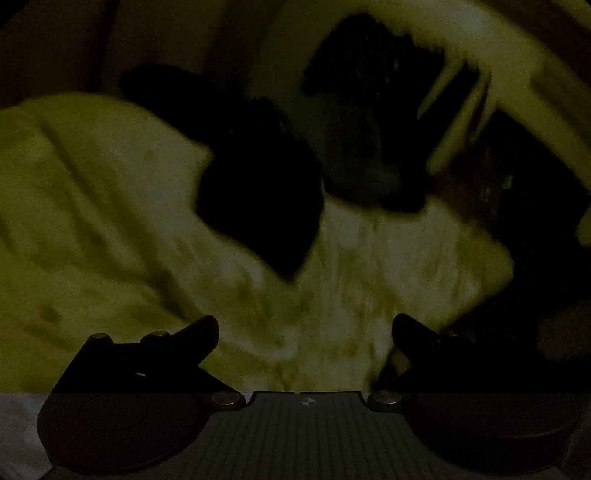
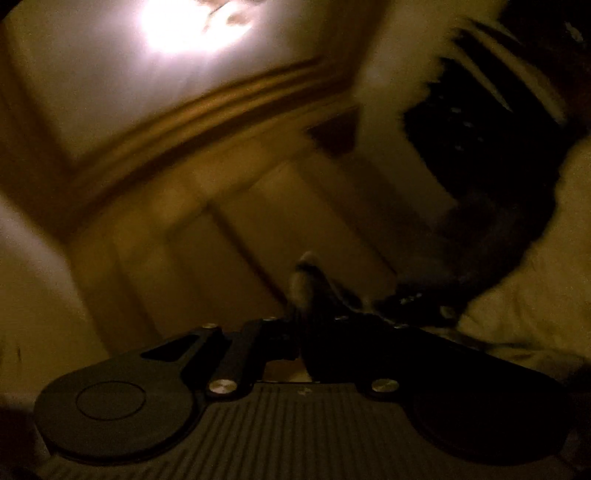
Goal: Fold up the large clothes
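Note:
The scene is dark and blurred. In the left wrist view a pale, crumpled garment with large black patches (image 1: 258, 206) lies spread over a light surface. My left gripper (image 1: 304, 332) is open just above its near edge, with pale cloth between the two fingers. In the right wrist view my right gripper (image 2: 306, 280) is shut on a corner of the same black-and-pale garment (image 2: 491, 221), which trails off to the right. This view points up toward the ceiling.
A bright ceiling lamp (image 2: 192, 26), a wooden cornice (image 2: 207, 110) and panelled wall or door fill the right wrist view. A pale bedsheet (image 1: 74, 184) lies under the garment on the left.

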Tool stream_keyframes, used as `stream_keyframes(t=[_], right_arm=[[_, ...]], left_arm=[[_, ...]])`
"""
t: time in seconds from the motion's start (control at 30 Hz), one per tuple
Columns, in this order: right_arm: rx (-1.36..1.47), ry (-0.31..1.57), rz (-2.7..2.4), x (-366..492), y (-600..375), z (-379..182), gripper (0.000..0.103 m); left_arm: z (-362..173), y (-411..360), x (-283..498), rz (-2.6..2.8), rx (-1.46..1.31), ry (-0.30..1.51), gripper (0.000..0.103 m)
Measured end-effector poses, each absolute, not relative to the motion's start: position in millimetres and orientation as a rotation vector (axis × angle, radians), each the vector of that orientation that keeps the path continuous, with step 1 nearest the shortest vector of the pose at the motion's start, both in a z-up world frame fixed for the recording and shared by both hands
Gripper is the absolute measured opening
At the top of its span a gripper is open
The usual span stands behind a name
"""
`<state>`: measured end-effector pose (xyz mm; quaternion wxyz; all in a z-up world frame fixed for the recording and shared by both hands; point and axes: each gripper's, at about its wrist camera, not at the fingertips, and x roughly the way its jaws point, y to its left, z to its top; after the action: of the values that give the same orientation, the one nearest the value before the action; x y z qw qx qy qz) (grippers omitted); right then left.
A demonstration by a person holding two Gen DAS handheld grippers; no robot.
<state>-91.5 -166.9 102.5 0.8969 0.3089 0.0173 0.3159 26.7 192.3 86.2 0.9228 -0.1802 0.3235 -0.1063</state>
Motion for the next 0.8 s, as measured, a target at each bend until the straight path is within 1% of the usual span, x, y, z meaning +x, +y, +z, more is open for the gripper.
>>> stream_keyframes(t=[0.07, 0.13, 0.2, 0.27, 0.3, 0.33, 0.4, 0.47, 0.5, 0.57, 0.63, 0.67, 0.7, 0.77, 0.8], right_arm=[[0.645, 0.046, 0.769, -105, -147, 107, 0.009], [0.677, 0.102, 0.883, -110, -131, 101, 0.009], [0.682, 0.210, 0.930, -111, -108, 89, 0.009], [0.614, 0.354, 0.915, -111, -80, 73, 0.010], [0.570, 0.422, 0.879, -114, -64, 62, 0.013], [0.533, 0.494, 0.857, -114, -52, 49, 0.014], [0.465, 0.653, 0.807, -113, -29, 22, 0.024], [0.467, 0.767, 0.776, -111, -17, 0, 0.026], [0.488, 0.795, 0.776, -111, -16, -7, 0.026], [0.519, 0.768, 0.761, -107, -23, 2, 0.028], [0.515, 0.661, 0.721, -112, -41, 25, 0.045], [0.505, 0.604, 0.697, -116, -53, 39, 0.065], [0.484, 0.540, 0.665, -121, -61, 52, 0.074], [0.418, 0.435, 0.571, -126, -74, 70, 0.074], [0.389, 0.404, 0.514, -135, -78, 68, 0.075]], left_arm=[[99, 211, 19, -0.214, -0.378, 0.646, 0.103], [100, 222, 11, -0.197, -0.372, 0.640, 0.103], [96, 228, 8, -0.192, -0.355, 0.660, 0.103], [88, 230, 8, -0.218, -0.336, 0.702, 0.103], [81, 229, 9, -0.240, -0.334, 0.728, 0.103], [75, 230, 8, -0.263, -0.337, 0.751, 0.103], [65, 231, 8, -0.300, -0.336, 0.786, 0.103], [57, 231, 8, -0.321, -0.329, 0.804, 0.103], [54, 231, 8, -0.324, -0.326, 0.808, 0.103], [48, 232, 7, -0.323, -0.323, 0.815, 0.103], [44, 233, 8, -0.326, -0.321, 0.826, 0.103], [42, 232, 9, -0.331, -0.318, 0.831, 0.103], [39, 233, 5, -0.338, -0.314, 0.834, 0.103], [34, 231, 7, -0.344, -0.305, 0.847, 0.103], [32, 230, 8, -0.341, -0.303, 0.854, 0.103]])
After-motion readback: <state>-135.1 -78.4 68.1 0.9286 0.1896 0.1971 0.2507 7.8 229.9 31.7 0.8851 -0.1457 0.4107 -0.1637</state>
